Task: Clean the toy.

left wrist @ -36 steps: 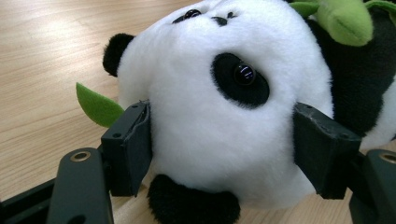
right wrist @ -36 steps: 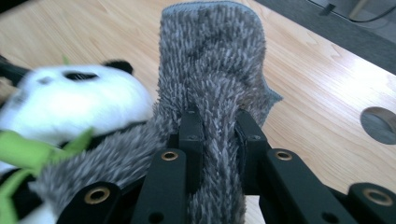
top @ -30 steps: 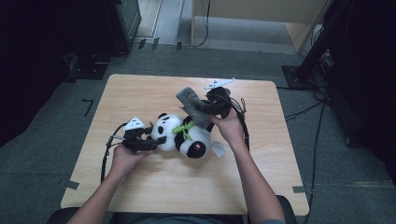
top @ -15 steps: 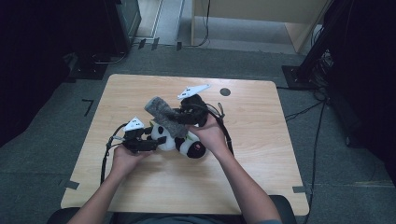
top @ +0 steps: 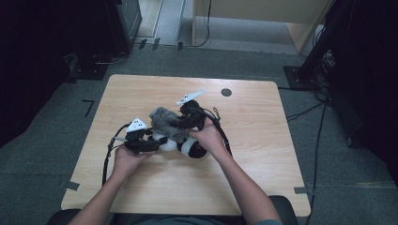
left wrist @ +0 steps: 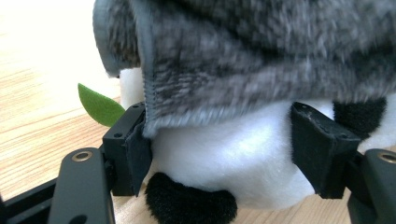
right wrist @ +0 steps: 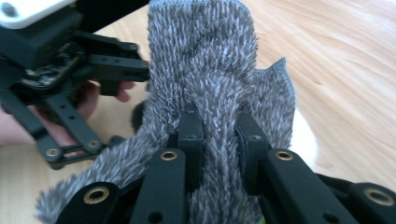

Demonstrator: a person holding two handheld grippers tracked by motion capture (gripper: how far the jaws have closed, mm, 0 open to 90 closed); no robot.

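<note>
High view: light wooden bench with rounded corners, a small dark round spot near its far edge. Black-and-white plush panda toy lies near the bench middle, just in front of the person. Grey furry fabric piece sits draped over the panda's upper side. Left gripper comes in level from the left, jaws around the panda's white end, left hand behind it, grey three-cornered plate on top. Right gripper comes from the right and above, pinching the grey fabric, right hand resting over the panda's other end. Left gripper view: both black jaws stand at a middling width on either side of the panda's white body, pads pressing into the plush; a black plush patch low in front, a green felt leaf sticking out at left; the grey fabric hangs over the top of the panda, its hem down at the left jaw. Right gripper view: jaws nearly together, clamped on a bunched fold of the grey fabric, which stretches away from them; the left gripper and fingers show at upper left, bench beyond.
</note>
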